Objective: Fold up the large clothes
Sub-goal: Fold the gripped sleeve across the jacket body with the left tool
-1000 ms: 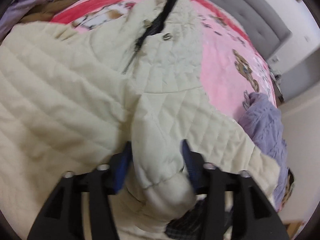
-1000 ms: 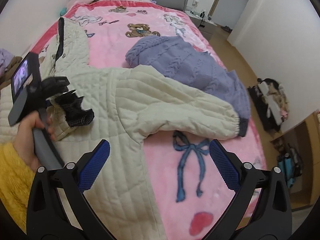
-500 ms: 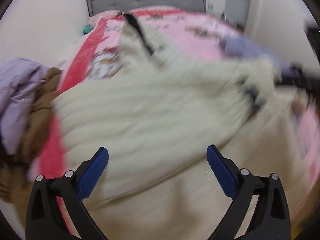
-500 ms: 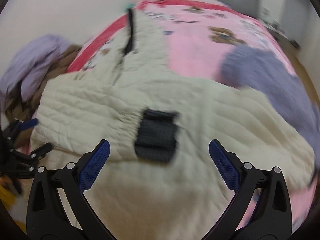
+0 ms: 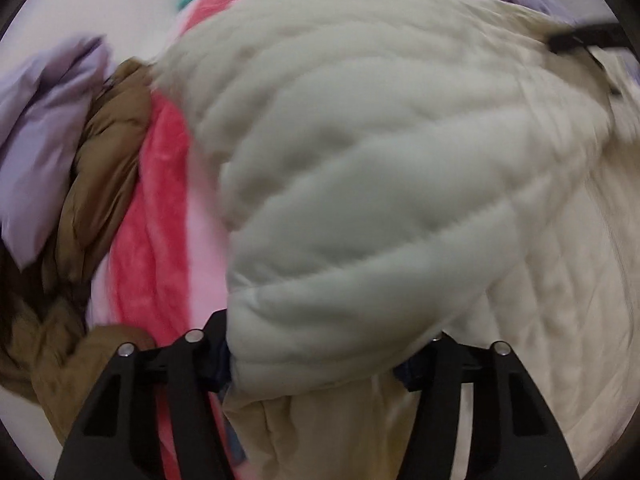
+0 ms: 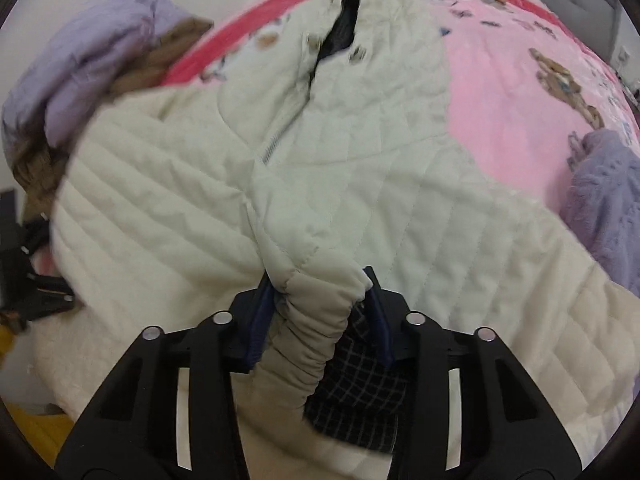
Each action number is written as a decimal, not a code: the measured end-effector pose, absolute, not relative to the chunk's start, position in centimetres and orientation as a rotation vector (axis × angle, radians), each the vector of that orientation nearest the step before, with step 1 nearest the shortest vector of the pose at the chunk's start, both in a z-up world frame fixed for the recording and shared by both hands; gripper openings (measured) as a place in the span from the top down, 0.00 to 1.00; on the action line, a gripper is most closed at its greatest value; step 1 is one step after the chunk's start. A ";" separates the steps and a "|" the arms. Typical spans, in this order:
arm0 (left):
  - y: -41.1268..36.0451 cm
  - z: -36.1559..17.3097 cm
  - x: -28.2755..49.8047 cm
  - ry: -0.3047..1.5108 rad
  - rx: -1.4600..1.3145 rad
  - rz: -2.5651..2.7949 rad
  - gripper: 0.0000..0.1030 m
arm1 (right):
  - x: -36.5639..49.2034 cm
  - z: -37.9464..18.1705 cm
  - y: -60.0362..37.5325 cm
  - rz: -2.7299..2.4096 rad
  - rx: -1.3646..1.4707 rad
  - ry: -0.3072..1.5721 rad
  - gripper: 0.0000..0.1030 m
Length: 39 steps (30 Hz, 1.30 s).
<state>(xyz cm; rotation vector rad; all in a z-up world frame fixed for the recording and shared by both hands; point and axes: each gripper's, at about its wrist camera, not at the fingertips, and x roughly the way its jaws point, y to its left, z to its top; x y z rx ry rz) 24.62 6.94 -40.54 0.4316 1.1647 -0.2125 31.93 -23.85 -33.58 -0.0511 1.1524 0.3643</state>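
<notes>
Both jaws just closing: right gripper [image 6: 320, 312] clamping cream jacket's [image 6: 400, 184] cuff [image 6: 320, 320]; left gripper [image 5: 316, 360] pinching its bulky edge, jacket body stretching ahead.

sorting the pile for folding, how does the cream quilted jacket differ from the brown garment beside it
The cream quilted jacket lies spread across the pink blanket; the brown garment is bunched at the bed's edge. The jacket is pale and stitched in quilted lines; the brown garment is darker and looks unquilted. Both grippers grip the jacket; neither touches the brown garment. Both are bulky.

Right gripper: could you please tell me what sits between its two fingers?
The cream quilted jacket's gathered cuff, pinched by the right gripper, seen in the right wrist view.
</notes>
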 end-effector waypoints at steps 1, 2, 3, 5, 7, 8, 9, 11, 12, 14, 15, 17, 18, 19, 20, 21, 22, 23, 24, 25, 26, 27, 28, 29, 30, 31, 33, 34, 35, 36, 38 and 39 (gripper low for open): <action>7.1 -40.3 24.6 1.148 0.400 -0.197 0.46 | 31.3 -32.7 -24.1 0.358 -0.045 1.143 0.61; 7.2 -40.2 24.5 1.140 0.386 -0.192 0.46 | 30.9 -31.6 -24.5 0.355 -0.034 1.131 0.61; 7.4 -40.0 24.4 1.131 0.362 -0.194 0.46 | 30.4 -30.6 -24.8 0.362 -0.019 1.118 0.61; 8.7 -39.3 24.3 1.092 0.264 -0.194 0.46 | 30.4 -29.8 -24.8 0.379 0.003 1.108 0.61; 10.5 -39.5 24.2 1.090 0.182 -0.179 0.45 | 30.9 -30.0 -23.9 0.393 0.005 1.126 0.61; 11.0 -39.7 24.3 1.099 0.157 -0.173 0.45 | 31.2 -30.5 -23.2 0.394 -0.009 1.138 0.61; 11.1 -40.1 24.5 1.111 0.142 -0.172 0.45 | 31.7 -31.2 -22.5 0.393 -0.029 1.152 0.61; 11.6 -41.0 24.6 1.138 0.107 -0.171 0.43 | 32.4 -32.8 -21.7 0.371 -0.068 1.190 0.61; 11.8 -41.4 24.9 1.149 0.097 -0.173 0.40 | 32.8 -34.2 -21.4 0.350 -0.084 1.218 0.61; 12.4 -42.1 26.0 1.157 0.078 -0.174 0.35 | 33.2 -36.0 -21.1 0.327 -0.105 1.230 0.58; 12.4 -42.1 26.0 1.153 0.082 -0.177 0.33 | 33.3 -36.6 -21.0 0.326 -0.115 1.238 0.57; 12.2 -41.7 25.8 1.130 0.125 -0.180 0.30 | 33.4 -37.4 -20.9 0.316 -0.130 1.251 0.53; 12.1 -41.4 25.7 1.120 0.147 -0.180 0.29 | 33.3 -37.0 -21.0 0.307 -0.120 1.244 0.51; 12.0 -41.1 25.4 1.108 0.172 -0.180 0.29 | 33.0 -36.4 -21.3 0.305 -0.103 1.225 0.47; 11.8 -40.3 24.8 1.098 0.196 -0.184 0.28 | 32.5 -35.6 -21.5 0.311 -0.079 1.196 0.47; 11.7 -39.6 24.0 1.090 0.209 -0.187 0.28 | 31.7 -34.4 -22.0 0.322 -0.045 1.144 0.47; 11.8 -38.9 23.6 1.075 0.221 -0.182 0.26 | 31.0 -33.6 -22.4 0.327 -0.022 1.105 0.44; 11.8 -37.9 22.7 1.046 0.248 -0.165 0.24 | 29.9 -32.2 -22.9 0.319 0.002 1.046 0.36; 11.7 -36.9 22.2 1.019 0.273 -0.145 0.23 | 28.8 -30.9 -23.3 0.293 0.009 0.990 0.32; 11.4 -35.8 21.8 0.981 0.299 -0.122 0.23 | 28.0 -30.0 -23.3 0.274 0.004 0.949 0.28; 10.9 -34.4 21.5 0.933 0.326 -0.106 0.22 | 27.0 -28.9 -23.2 0.253 -0.013 0.897 0.26; 10.5 -33.3 21.6 0.895 0.339 -0.106 0.20 | 26.2 -28.0 -22.9 0.250 -0.037 0.848 0.26; 10.2 -32.4 21.7 0.859 0.343 -0.116 0.16 | 25.8 -27.6 -22.5 0.274 -0.051 0.828 0.26; 9.4 -31.6 22.4 0.827 0.350 -0.148 0.16 | 25.7 -27.5 -21.8 0.320 -0.065 0.822 0.28; 8.8 -31.2 23.0 0.816 0.358 -0.184 0.16 | 25.6 -27.7 -21.0 0.358 -0.090 0.828 0.30; 8.1 -31.1 23.6 0.797 0.386 -0.213 0.15 | 25.8 -28.5 -19.9 0.382 -0.142 0.849 0.35; 7.7 -31.2 23.5 0.792 0.432 -0.214 0.15 | 26.5 -30.3 -18.4 0.419 -0.197 0.911 0.46; 7.8 -31.7 23.1 0.811 0.462 -0.207 0.15 | 27.0 -31.1 -18.1 0.425 -0.196 0.937 0.48; 8.1 -32.1 22.6 0.833 0.482 -0.199 0.15 | 27.4 -31.8 -17.7 0.427 -0.188 0.955 0.48; 8.4 -32.6 22.1 0.856 0.501 -0.184 0.15 | 27.8 -32.6 -17.5 0.427 -0.178 0.975 0.47; 9.9 -33.1 20.2 0.899 0.505 -0.144 0.15 | 28.0 -34.0 -17.0 0.421 -0.182 1.021 0.46; 10.5 -33.0 19.5 0.916 0.493 -0.124 0.15 | 28.0 -34.9 -16.7 0.427 -0.195 1.049 0.46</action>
